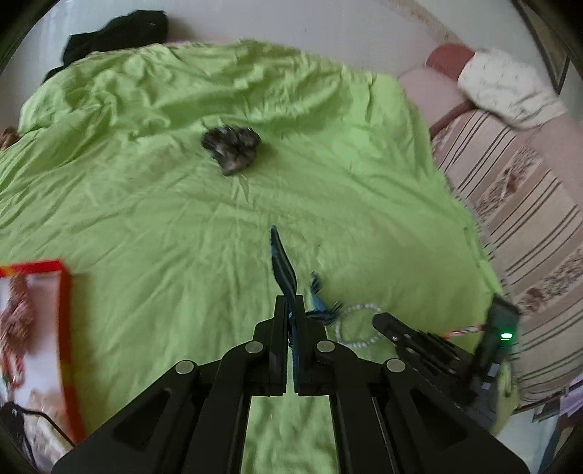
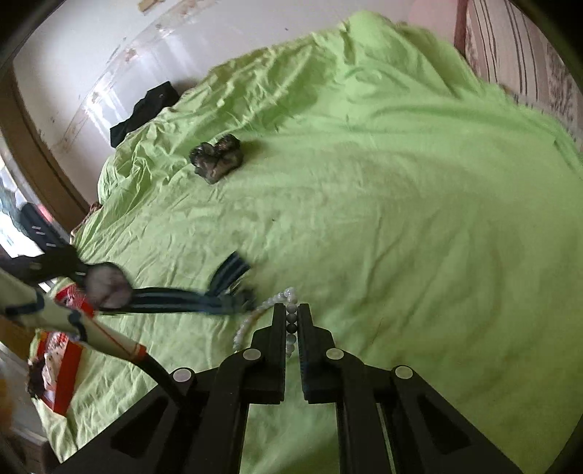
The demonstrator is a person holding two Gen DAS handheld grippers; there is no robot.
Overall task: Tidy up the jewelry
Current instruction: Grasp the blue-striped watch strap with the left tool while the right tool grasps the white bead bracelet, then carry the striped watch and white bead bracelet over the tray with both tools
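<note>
Grippers: we count two. The left gripper (image 1: 290, 310) is clamped on the blue striped band (image 1: 282, 268); the right gripper (image 2: 291, 313) is pinched on the pearl bracelet (image 2: 289, 321).
Jewelry: we see one blue striped band with a fringed end, one pearl bracelet (image 1: 355, 326) and one dark crumpled bundle (image 1: 233, 147); what that bundle is, we cannot tell.
Box: one red-edged box (image 1: 63, 328) sits at 8 o'clock in the left wrist view.
Writing: the box print is blurred, and we read no words on it.
Band axis: in the left wrist view its long axis runs from the fingers up toward 12 o'clock, tilted slightly left, edge-on.
Bracelet: its loop lies on the green sheet (image 1: 182, 218) at 4 o'clock of the left fingers, just beside the band's fringe.
Bundle place: 11 o'clock, well apart from both grippers.
Other cloth: one black garment (image 1: 116, 32) lies at the sheet's far edge.
</note>
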